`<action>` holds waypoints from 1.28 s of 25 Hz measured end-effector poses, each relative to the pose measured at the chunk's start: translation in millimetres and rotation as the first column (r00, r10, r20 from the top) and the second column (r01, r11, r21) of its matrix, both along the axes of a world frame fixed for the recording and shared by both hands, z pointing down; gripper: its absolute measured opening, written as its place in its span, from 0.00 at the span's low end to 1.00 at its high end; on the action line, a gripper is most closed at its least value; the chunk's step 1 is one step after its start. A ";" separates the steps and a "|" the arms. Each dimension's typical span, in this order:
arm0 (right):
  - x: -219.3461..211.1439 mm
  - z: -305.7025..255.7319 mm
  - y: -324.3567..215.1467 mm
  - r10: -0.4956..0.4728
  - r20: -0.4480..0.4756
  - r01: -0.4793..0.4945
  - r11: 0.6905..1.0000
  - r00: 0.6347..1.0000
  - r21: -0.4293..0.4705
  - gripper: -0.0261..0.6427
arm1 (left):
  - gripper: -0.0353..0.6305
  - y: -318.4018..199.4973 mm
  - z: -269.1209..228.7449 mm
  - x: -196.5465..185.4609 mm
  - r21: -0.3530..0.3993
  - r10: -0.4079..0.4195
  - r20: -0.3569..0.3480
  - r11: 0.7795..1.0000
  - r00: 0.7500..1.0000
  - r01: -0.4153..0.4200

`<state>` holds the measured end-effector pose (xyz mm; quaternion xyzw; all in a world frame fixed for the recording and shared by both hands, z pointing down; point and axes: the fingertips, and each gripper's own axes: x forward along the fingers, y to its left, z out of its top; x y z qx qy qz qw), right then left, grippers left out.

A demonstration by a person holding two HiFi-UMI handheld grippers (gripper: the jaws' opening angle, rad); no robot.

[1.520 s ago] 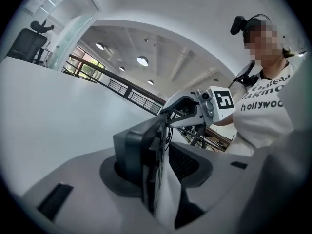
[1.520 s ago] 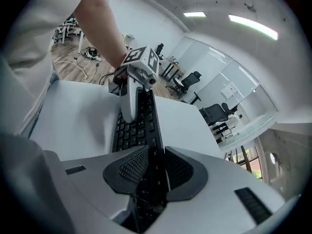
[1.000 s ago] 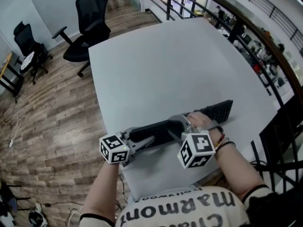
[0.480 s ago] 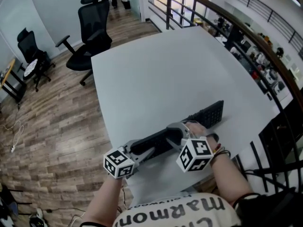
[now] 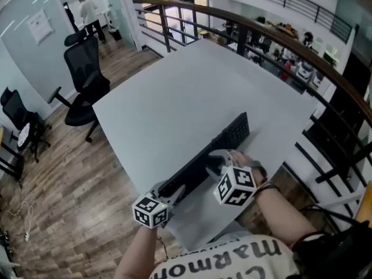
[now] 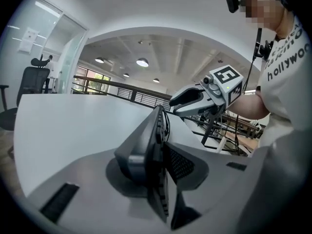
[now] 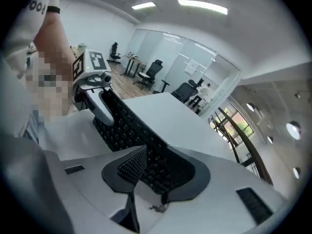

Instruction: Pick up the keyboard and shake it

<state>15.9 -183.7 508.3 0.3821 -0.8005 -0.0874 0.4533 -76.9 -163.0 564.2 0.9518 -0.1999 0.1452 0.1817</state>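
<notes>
Now left tongs (image 6: 156, 157) clamp keyboard (image 5: 200, 161); right tongs (image 7: 153, 168) just opening, keyboard between

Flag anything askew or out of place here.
Only the keyboard: it is tipped on its edge above the table, held by the left gripper at one end and the right gripper midway, whose jaws have just been opening around it.

keyboard (image 5: 232, 133) near end hidden inside left tool (image 5: 173, 192), faraway person (image 5: 90, 10) tiny
</notes>
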 end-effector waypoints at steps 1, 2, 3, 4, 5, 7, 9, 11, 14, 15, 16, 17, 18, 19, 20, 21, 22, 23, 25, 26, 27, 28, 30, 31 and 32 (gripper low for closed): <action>10.9 -0.8 3.7 0.049 0.012 -0.049 0.999 0.999 -0.010 0.26 | 0.19 0.0 0.4 -2.2 -0.001 0.001 0.000 1.000 1.000 -0.001; 22.9 -0.9 8.0 0.101 0.024 -0.101 0.995 0.995 -0.014 0.25 | 0.19 -0.4 1.4 -3.3 -0.001 0.002 -0.001 1.000 1.000 -0.002; 35.1 -0.3 13.3 0.153 0.038 -0.153 0.988 0.987 -0.015 0.21 | 0.20 -0.9 2.7 -3.6 0.002 0.003 -0.003 1.000 1.000 -0.003; 47.0 1.5 19.6 0.204 0.055 -0.203 0.979 0.977 -0.014 0.18 | 0.20 -0.8 4.2 -3.2 0.009 0.005 -0.004 1.000 1.000 -0.005; 58.4 4.5 26.5 0.252 0.073 -0.251 0.968 0.965 -0.013 0.16 | 0.20 -0.1 6.0 -2.8 0.019 0.006 -0.003 1.000 1.000 -0.006; 79.6 12.3 40.0 0.339 0.112 -0.339 0.940 0.934 -0.024 0.14 | 0.20 2.4 10.0 -3.2 0.032 0.007 -0.001 0.999 1.000 -0.007; 99.5 16.8 50.7 0.424 0.167 -0.424 0.905 0.890 -0.040 0.13 | 0.20 5.0 13.7 -4.4 0.034 0.006 0.000 0.999 1.000 -0.006; 116.1 13.2 57.9 0.497 0.260 -0.501 0.863 0.828 -0.054 0.11 | 0.20 7.4 16.1 -5.1 0.034 0.008 0.003 0.999 1.000 -0.008; 131.8 -4.6 59.9 0.542 0.422 -0.571 0.818 0.727 -0.066 0.10 | 0.21 11.5 18.5 -6.5 0.030 0.013 0.013 0.999 1.000 -0.013; 137.3 -9.9 58.4 0.552 0.453 -0.592 0.803 0.700 -0.065 0.09 | 0.21 12.5 18.9 -7.5 0.028 0.014 0.016 1.000 1.000 -0.014; 144.0 -13.8 56.4 0.567 0.465 -0.614 0.787 0.680 -0.062 0.09 | 0.21 13.4 18.8 -8.3 0.026 0.014 0.020 1.000 1.000 -0.014; 151.8 -16.0 54.2 0.586 0.461 -0.635 0.770 0.667 -0.060 0.09 | 0.21 14.4 18.3 -8.6 0.026 0.013 0.023 1.000 1.000 -0.013; 160.6 -16.9 51.7 0.604 0.445 -0.653 0.755 0.661 -0.055 0.09 | 0.21 15.6 17.8 -8.2 0.026 0.010 0.025 1.000 1.000 -0.011; 169.5 -16.9 48.9 0.617 0.424 -0.664 0.746 0.663 -0.047 0.09 | 0.21 17.0 17.4 -7.3 0.025 0.008 0.026 1.000 1.000 -0.008; 177.6 -16.7 45.6 0.621 0.406 -0.667 0.744 0.670 -0.036 0.09 | 0.21 18.3 17.2 -6.2 0.024 0.006 0.026 1.000 1.000 -0.007; 184.5 -16.5 41.8 0.620 0.390 -0.664 0.747 0.681 -0.026 0.09 | 0.21 19.3 17.2 -5.2 0.023 0.007 0.027 1.000 1.000 -0.008; 190.0 -15.7 37.6 0.614 0.377 -0.657 0.753 0.693 -0.020 0.09 | 0.21 19.9 17.4 -4.8 0.023 0.010 0.028 1.000 1.000 -0.011; 194.4 -14.0 32.8 0.608 0.364 -0.648 0.762 0.705 -0.018 0.09 | 0.21 20.0 17.6 -5.4 0.024 0.014 0.030 1.000 0.999 -0.015; 200.8 -10.3 22.3 0.592 0.347 -0.624 0.781 0.727 -0.026 0.09 | 0.21 19.3 16.5 -8.8 0.025 0.019 0.041 0.999 0.999 -0.020; 203.1 -11.0 16.6 0.580 0.342 -0.608 0.794 0.739 -0.032 0.09 | 0.21 18.7 14.3 -10.8 0.022 0.017 0.048 1.000 0.999 -0.018; 205.2 -13.6 10.9 0.565 0.336 -0.589 0.807 0.753 -0.037 0.09 | 0.21 18.3 11.6 -12.7 0.017 0.011 0.055 1.000 0.998 -0.012; 207.7 -16.8 5.7 0.550 0.329 -0.570 0.821 0.768 -0.042 0.09 | 0.21 18.5 9.1 -14.3 0.010 0.004 0.060 1.000 0.998 -0.004; 216.2 -20.1 -3.5 0.524 0.312 -0.537 0.842 0.792 -0.052 0.10 | 0.21 20.7 6.1 -15.0 -0.006 -0.012 0.066 1.000 0.998 0.012; 222.2 -19.6 -7.9 0.517 0.308 -0.526 0.849 0.799 -0.061 0.10 | 0.21 22.3 5.5 -13.8 -0.014 -0.021 0.067 1.000 0.998 0.022; 228.5 -18.0 -12.5 0.511 0.309 -0.516 0.854 0.802 -0.072 0.10 | 0.21 24.0 5.2 -12.2 -0.021 -0.030 0.068 0.999 0.997 0.031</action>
